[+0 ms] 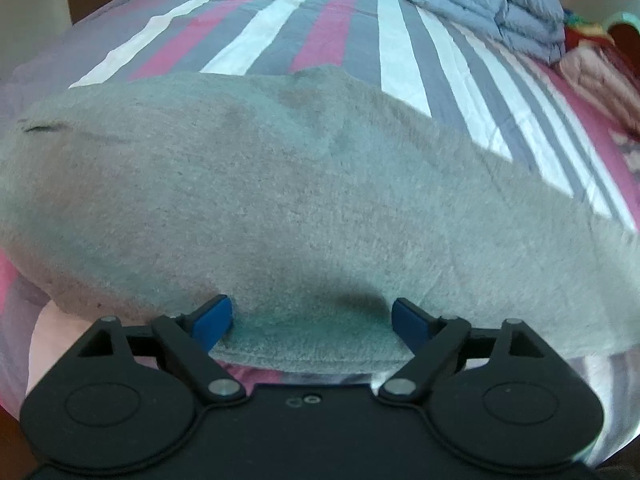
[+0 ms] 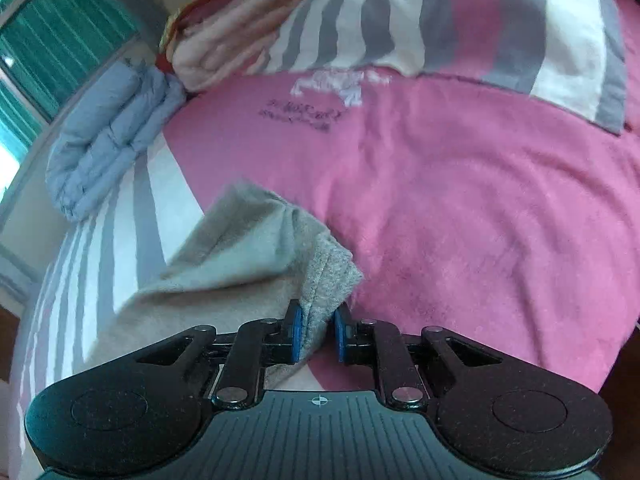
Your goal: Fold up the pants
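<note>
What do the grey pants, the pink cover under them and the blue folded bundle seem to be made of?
Grey pants: soft fleece or brushed knit, judging by the matte, fuzzy nap; the cuff looks knitted. Pink cover: probably plush or terry-like cloth, matte, softly creased, with print on it. Blue folded bundle: apparently a thin woven quilted shell with padding, given its puffy stitched sections and fine wrinkles.
</note>
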